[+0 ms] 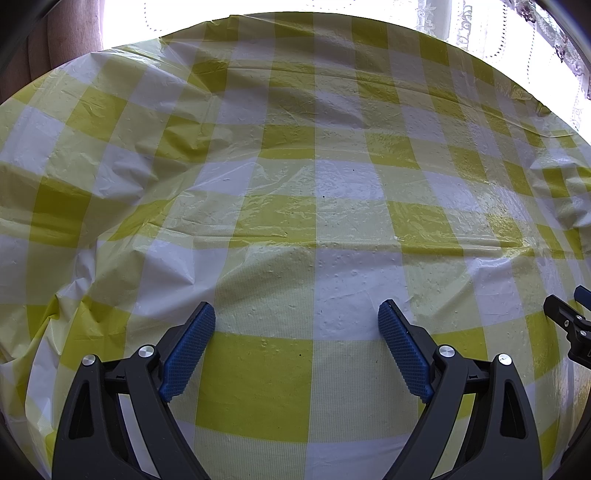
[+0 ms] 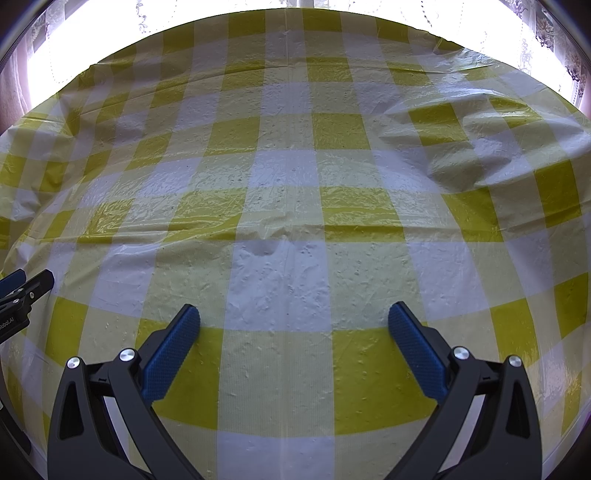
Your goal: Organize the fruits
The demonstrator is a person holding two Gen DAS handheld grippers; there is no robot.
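Left wrist view is showing the left tongs [image 1: 296, 314] hanging released, blue pads [image 1: 188, 354] spread wide with nothing between them, angled down over the table [image 1: 295, 206]. Right wrist view is showing the right tongs [image 2: 294, 317] doing likewise, spread and grasping nothing. Each pair is peeking into the other's view at the edge, so they are sitting side by side, apart. Beneath them a yellow-and-white checked plastic tablecloth [image 2: 280, 206] is lying crinkled, bunching into a raised fold [image 2: 476, 147] far right. Beyond, lace curtains [image 1: 480, 26] are glowing against a bright window. No fruit is appearing in either view, so its place cannot be told. The likely trouble: a low reach could be snagging the loose cloth, dragging it.
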